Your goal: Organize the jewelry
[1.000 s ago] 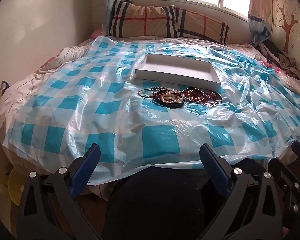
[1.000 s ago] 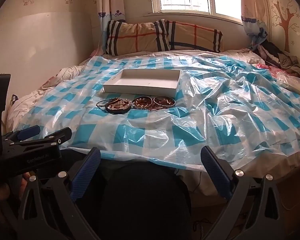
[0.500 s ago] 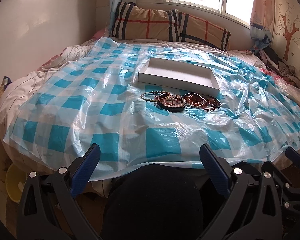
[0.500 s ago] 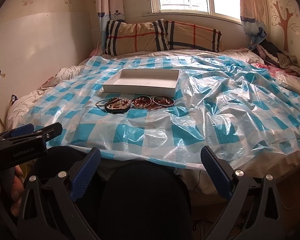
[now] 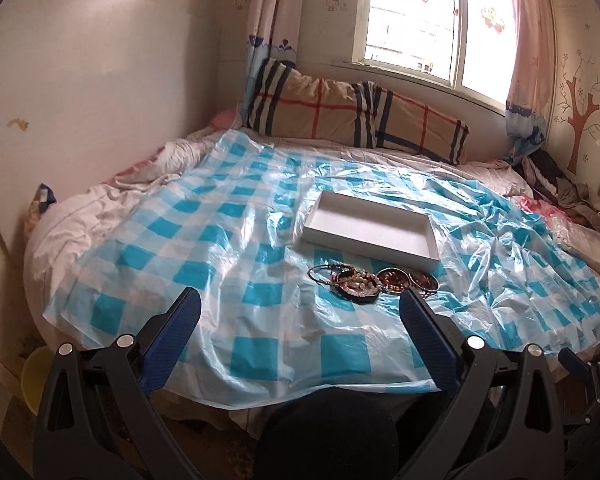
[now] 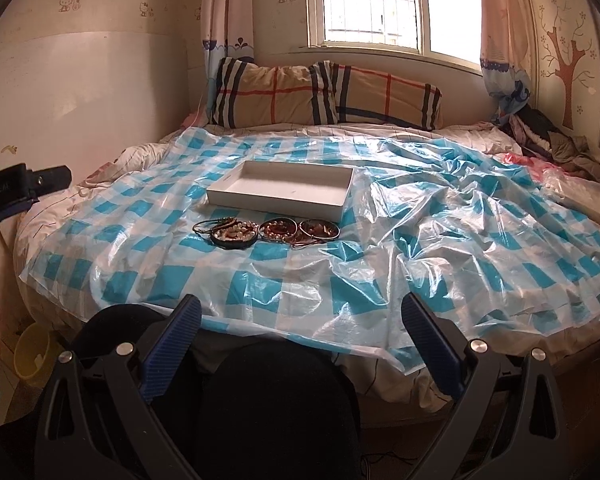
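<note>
A row of bracelets and bead strings [image 5: 370, 280] lies on the blue-checked plastic sheet [image 5: 236, 248] on the bed, just in front of an empty white box [image 5: 370, 229]. In the right wrist view the jewelry [image 6: 266, 230] lies before the box [image 6: 282, 188]. My left gripper [image 5: 298, 334] is open and empty, near the bed's front edge, well short of the jewelry. My right gripper [image 6: 300, 340] is open and empty, also at the front edge. The left gripper also shows at the left edge of the right wrist view [image 6: 16, 192].
Plaid pillows [image 5: 356, 110] lie at the head of the bed under the window. Clothes [image 6: 548, 136] are piled at the far right. A yellow bin [image 6: 32, 354] stands on the floor at the left. A dark rounded object [image 6: 276, 404] sits below the grippers.
Both grippers have lifted and tilted up, so more wall and window shows. The left gripper now sits higher in the right wrist view. The jewelry and box have not moved.
</note>
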`<action>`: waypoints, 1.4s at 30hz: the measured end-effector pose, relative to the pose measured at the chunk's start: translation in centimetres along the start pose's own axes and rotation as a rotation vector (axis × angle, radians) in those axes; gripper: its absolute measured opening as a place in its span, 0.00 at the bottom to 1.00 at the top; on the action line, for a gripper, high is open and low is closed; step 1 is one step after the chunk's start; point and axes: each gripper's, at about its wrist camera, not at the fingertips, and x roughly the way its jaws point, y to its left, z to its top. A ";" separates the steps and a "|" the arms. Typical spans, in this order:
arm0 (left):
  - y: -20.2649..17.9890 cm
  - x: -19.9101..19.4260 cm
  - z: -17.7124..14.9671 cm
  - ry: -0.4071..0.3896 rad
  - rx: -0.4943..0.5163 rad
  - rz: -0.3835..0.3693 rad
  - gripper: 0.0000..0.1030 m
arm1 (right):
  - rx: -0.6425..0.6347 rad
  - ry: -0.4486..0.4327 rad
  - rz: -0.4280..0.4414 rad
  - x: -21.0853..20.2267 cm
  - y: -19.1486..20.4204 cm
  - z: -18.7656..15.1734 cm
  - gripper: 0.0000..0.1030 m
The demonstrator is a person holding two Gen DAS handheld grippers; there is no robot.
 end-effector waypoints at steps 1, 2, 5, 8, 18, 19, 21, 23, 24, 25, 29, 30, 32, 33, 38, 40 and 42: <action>0.1 -0.6 0.4 -0.008 0.020 0.008 0.93 | 0.002 -0.006 -0.001 -0.6 -0.3 0.3 0.93; 0.0 -1.1 0.6 -0.019 0.048 0.022 0.93 | 0.002 -0.009 -0.001 -1.1 -0.4 0.6 0.93; -0.4 -2.2 0.7 -0.046 0.147 0.086 0.93 | -0.002 -0.011 -0.008 -2.4 -1.0 1.1 0.93; -0.8 -3.1 0.2 -0.043 0.220 0.109 0.93 | -0.005 -0.014 -0.026 -3.5 -1.6 1.4 0.93; -2.3 -3.6 -5.9 0.174 0.199 -0.038 0.93 | 0.047 0.050 -0.002 -5.6 -2.4 1.6 0.93; -2.5 -3.6 -6.4 0.186 0.195 -0.045 0.93 | 0.047 0.057 0.001 -5.7 -2.3 1.5 0.93; -2.6 -3.6 -6.7 0.206 0.189 -0.059 0.93 | 0.042 0.071 0.001 -5.8 -1.9 1.2 0.93; -2.5 -3.7 -6.6 0.215 0.182 -0.063 0.93 | 0.042 0.086 -0.002 -5.7 -1.7 1.0 0.93; -2.5 -3.8 -6.4 0.215 0.177 -0.062 0.93 | 0.045 0.092 -0.003 -5.7 -1.6 0.9 0.93; -2.4 -3.9 -6.3 0.214 0.170 -0.064 0.93 | 0.048 0.098 -0.003 -5.6 -1.6 0.7 0.93; -2.5 -4.1 -5.6 0.213 0.165 -0.071 0.93 | 0.056 0.111 -0.012 -5.7 -1.7 0.3 0.93; -2.6 -4.2 -5.6 0.211 0.169 -0.070 0.93 | 0.057 0.114 -0.015 -5.7 -1.7 0.3 0.93; -2.7 -4.3 -5.6 0.216 0.173 -0.072 0.93 | 0.056 0.116 -0.019 -5.8 -1.7 0.2 0.93; -2.7 -4.3 -5.6 0.219 0.173 -0.073 0.93 | 0.055 0.117 -0.020 -5.8 -1.7 0.1 0.93; -2.5 -4.4 -5.5 0.224 0.165 -0.067 0.93 | 0.054 0.122 -0.022 -5.8 -1.6 0.0 0.93; -2.4 -4.5 -5.5 0.224 0.161 -0.065 0.93 | 0.055 0.123 -0.021 -5.8 -1.6 -0.1 0.93; -2.3 -4.6 -5.5 0.223 0.158 -0.060 0.93 | 0.055 0.123 -0.021 -5.8 -1.6 -0.1 0.93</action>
